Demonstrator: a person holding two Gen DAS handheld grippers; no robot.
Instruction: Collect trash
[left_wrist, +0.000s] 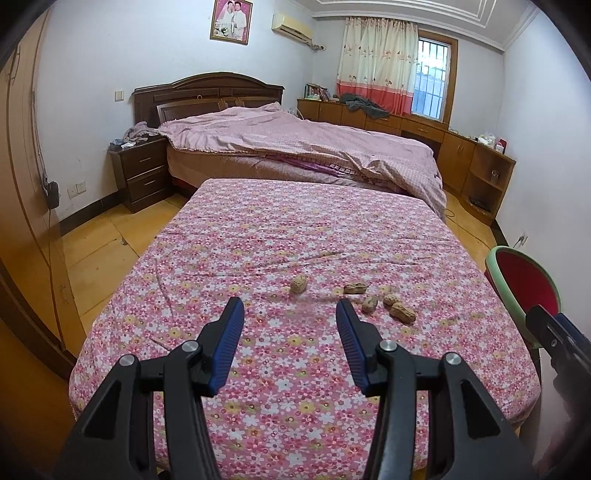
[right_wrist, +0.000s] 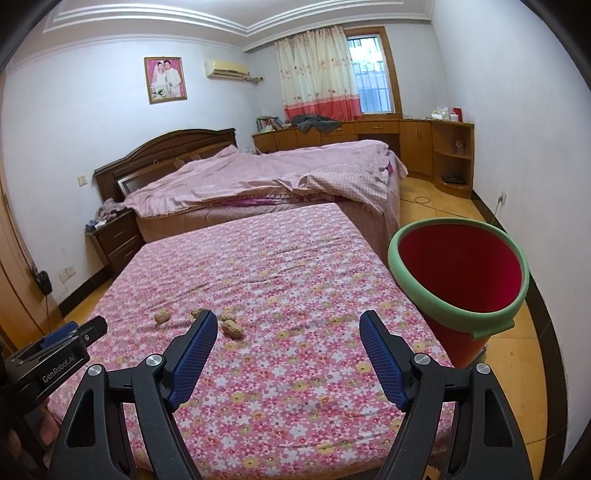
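A: How far along is it?
B: Five tan peanut shells (left_wrist: 369, 297) lie on the pink floral-clothed table (left_wrist: 258, 258), just beyond both spread, empty tongs, left tongs (left_wrist: 290, 310) and right tongs (right_wrist: 288, 323).
A: The bin?
B: The red, green-rimmed bin (right_wrist: 458, 273) right of the right tongs shows nothing inside.

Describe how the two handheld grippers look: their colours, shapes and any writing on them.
Both look alike. The left gripper and the right gripper have black angular plastic arms with triangular cut-outs and silver round pivot bolts. Their fingers carry blue ribbed pads. In the right wrist view, white lettering "GenRobot.AI" shows on the left gripper's black body. No cables or sleeves are visible.
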